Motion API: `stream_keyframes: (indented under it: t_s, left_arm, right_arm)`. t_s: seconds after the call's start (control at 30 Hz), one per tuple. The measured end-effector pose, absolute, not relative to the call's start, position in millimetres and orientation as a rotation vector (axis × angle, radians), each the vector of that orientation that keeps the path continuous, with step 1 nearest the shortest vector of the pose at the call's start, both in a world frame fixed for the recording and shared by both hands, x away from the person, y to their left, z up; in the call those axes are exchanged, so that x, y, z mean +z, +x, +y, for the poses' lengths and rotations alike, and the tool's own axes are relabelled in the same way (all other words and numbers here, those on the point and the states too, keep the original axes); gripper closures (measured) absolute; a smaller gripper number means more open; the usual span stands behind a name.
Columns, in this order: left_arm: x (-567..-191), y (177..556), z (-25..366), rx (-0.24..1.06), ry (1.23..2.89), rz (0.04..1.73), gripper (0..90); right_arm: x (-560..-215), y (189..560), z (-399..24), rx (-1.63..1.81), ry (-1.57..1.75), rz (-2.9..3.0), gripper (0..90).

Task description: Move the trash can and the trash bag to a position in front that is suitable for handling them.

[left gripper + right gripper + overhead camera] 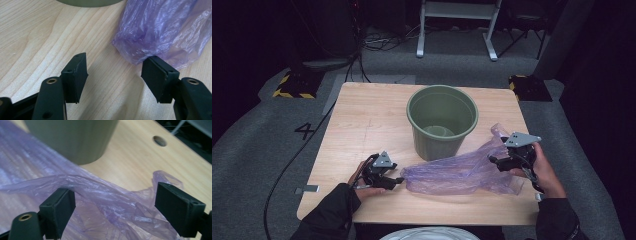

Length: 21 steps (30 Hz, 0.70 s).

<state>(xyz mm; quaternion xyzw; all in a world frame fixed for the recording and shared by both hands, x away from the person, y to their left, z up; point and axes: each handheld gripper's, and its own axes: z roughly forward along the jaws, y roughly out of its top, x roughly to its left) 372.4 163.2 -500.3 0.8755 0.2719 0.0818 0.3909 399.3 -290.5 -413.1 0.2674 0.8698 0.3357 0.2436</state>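
A crumpled purple plastic bag [457, 172] lies on the wooden table [367, 115] in front of a green bucket [442, 120]. At the bag's left end, my left gripper [399, 180] rests low on the table. Its jaws stand open [115, 75], and the bag's end [162, 27] lies just ahead of the right pad [155, 77], with bare wood between the pads. My right gripper [494, 160] sits at the bag's right end. It is wide open [115, 210] over a raised fold of the bag [100, 195], and its pads do not press the film.
The bucket stands upright and empty just behind the bag; its wall [72, 137] is close to my right gripper. A round hole [159, 141] pierces the tabletop. Beyond the table are a white-legged stand [457, 25], floor cables and yellow-black blocks [294, 85].
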Motion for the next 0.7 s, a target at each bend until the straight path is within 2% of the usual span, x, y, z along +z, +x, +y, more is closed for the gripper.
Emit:
stream_keyframes:
  t_s: [0.23, 0.33, 0.37, 0.4, 0.47, 0.63, 0.7]
  left_arm:
    - [-499.7, 372.0, 163.8, 0.248, 2.231, 0.700, 46.6]
    - [-499.0, 372.5, 164.4, 0.193, 2.210, 0.677, 48.5]
    - [-497.8, 371.9, 164.4, 0.187, 2.199, 0.659, 40.8]
    - [-495.5, 371.5, 164.7, 0.180, 2.184, 0.648, 40.8]
    - [-489.6, 371.4, 166.2, 0.147, 2.118, 0.632, 31.5]
    - [-483.8, 372.7, 160.1, 0.081, 2.056, 0.604, 21.4]
    - [-486.6, 373.3, 152.0, 0.082, 2.082, 0.605, 21.7]
  right_arm:
    - [-413.7, 395.1, -297.1, 0.889, 0.720, 2.419, 16.9]
    - [-416.7, 394.5, -295.2, 0.859, 0.738, 2.415, 18.5]
    - [-418.9, 394.3, -292.8, 0.859, 0.749, 2.427, 18.6]
    - [-418.9, 394.3, -292.8, 0.859, 0.749, 2.427, 18.6]
    - [-420.5, 395.6, -291.9, 0.875, 0.760, 2.420, 19.5]
    - [-428.2, 397.6, -289.5, 0.872, 0.804, 2.426, 21.3]
    - [-430.8, 396.3, -288.9, 0.869, 0.815, 2.407, 21.9]
